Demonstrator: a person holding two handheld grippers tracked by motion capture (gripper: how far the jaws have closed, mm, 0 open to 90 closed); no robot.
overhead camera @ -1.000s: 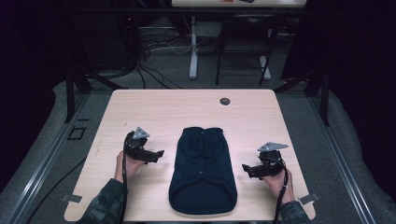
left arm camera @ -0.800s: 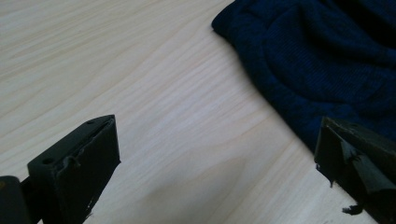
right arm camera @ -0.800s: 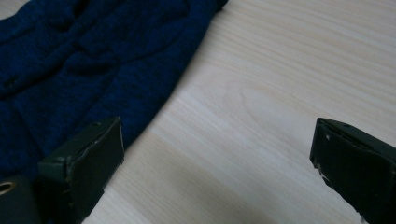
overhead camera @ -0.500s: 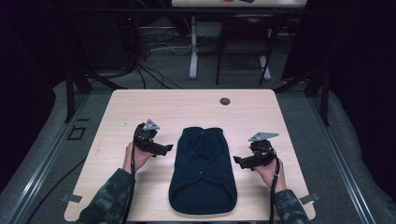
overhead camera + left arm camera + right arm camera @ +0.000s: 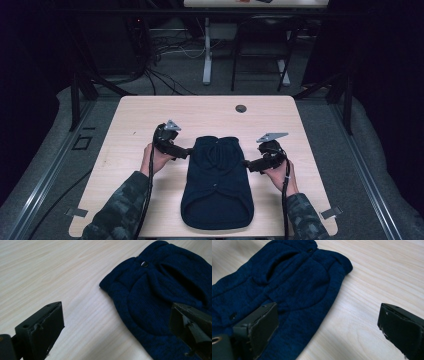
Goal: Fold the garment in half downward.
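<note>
The dark blue knitted garment (image 5: 217, 182) lies flat on the pale wooden table (image 5: 150, 112), lower centre of the high view, and we see it between our two tools. Our left gripper (image 5: 187, 152) sits at its upper left edge, jaws spread wide, one over wood, one over knit. Our right gripper (image 5: 246, 164) sits at its upper right edge, likewise spread, pinching nothing.

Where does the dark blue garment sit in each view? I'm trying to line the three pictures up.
High view: dark blue garment lies mid-table between both grippers.
Left gripper view: it fills the right side.
Right gripper view: it fills the left side.
Shared landmark: the pale wooden table.
</note>
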